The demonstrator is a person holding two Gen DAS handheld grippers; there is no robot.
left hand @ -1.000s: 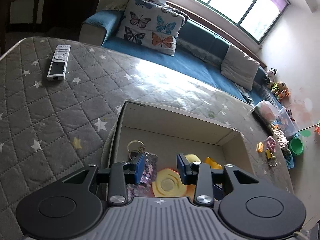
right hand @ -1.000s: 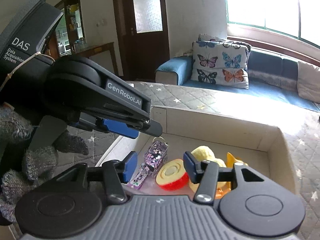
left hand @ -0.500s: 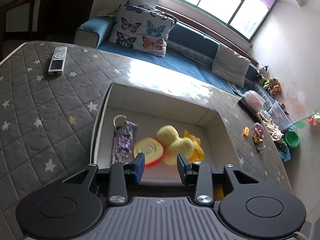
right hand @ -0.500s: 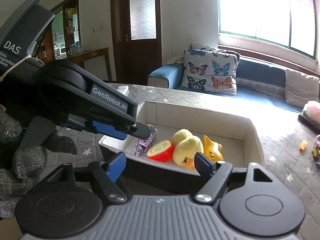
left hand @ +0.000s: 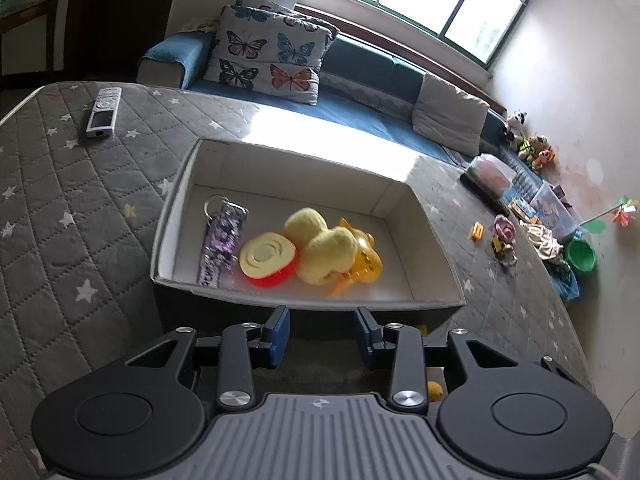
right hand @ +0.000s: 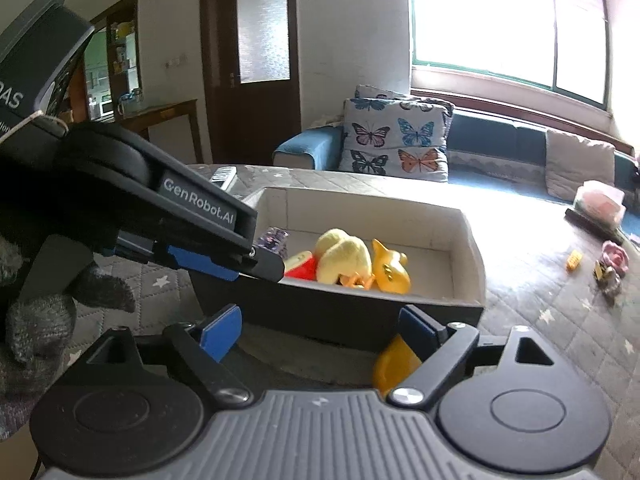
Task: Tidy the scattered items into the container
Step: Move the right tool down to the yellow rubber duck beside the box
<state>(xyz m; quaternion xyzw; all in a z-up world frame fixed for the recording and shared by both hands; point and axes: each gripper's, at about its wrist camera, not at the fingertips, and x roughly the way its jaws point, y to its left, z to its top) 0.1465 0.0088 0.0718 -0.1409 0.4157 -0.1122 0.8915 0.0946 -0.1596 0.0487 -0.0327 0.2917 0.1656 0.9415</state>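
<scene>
A shallow cardboard box (left hand: 176, 208) sits on the grey star-quilted mat; it also shows in the right wrist view (right hand: 468, 240). Inside lie a glittery keychain (left hand: 224, 236), a red-and-yellow disc toy (left hand: 269, 258), a yellow plush duck (left hand: 320, 240) and an orange plastic toy (left hand: 366, 260). My left gripper (left hand: 323, 334) is open and empty, just in front of the box's near wall. My right gripper (right hand: 320, 330) is open and empty, also in front of the box. A yellow toy (right hand: 394, 364) lies on the mat by its right finger, outside the box.
A remote control (left hand: 103, 112) lies on the mat at far left. Small toys (left hand: 500, 236) are scattered on the mat to the right of the box. A blue sofa with butterfly cushions (left hand: 268, 56) stands behind. The left gripper's body (right hand: 192, 208) crosses the right wrist view.
Both grippers have pulled back and up out of the box. The right gripper's jaws have opened wider. The box contents stay in place.
</scene>
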